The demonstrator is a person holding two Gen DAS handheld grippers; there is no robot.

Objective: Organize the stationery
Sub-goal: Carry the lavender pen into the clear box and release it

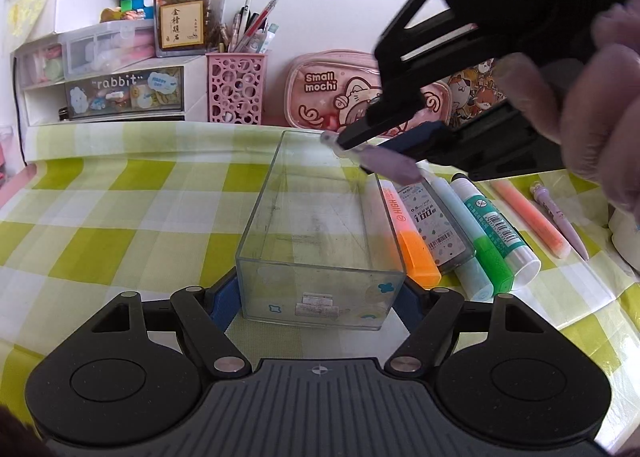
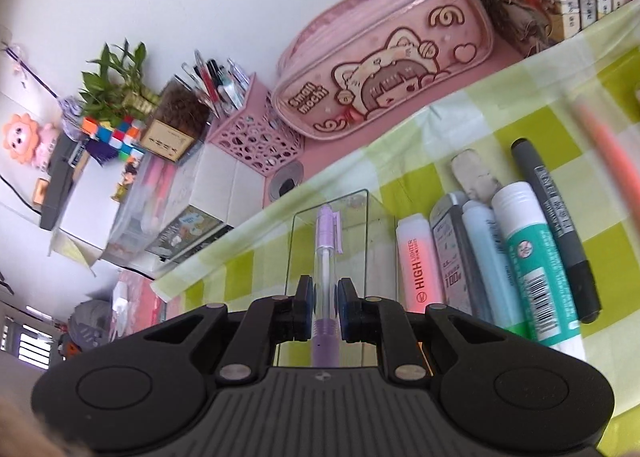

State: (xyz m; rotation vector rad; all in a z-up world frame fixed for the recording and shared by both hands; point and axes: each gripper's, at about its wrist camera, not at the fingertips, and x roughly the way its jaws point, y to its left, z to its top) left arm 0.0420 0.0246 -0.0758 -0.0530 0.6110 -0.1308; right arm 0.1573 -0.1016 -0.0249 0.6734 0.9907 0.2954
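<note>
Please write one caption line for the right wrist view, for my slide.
Right gripper holding a purple pen above the clear box, markers beside it.

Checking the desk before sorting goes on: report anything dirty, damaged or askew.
The clear plastic box held by the left tool has a smudged, scuffed floor and worn stickers on its near wall. The white eraser beyond the markers looks grimy. Nothing is spilled.

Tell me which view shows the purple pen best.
The right wrist view: the pen runs centred between the right claw, sharp from cap to grip. The left wrist view shows it blurred and partly hidden by that claw.
</note>
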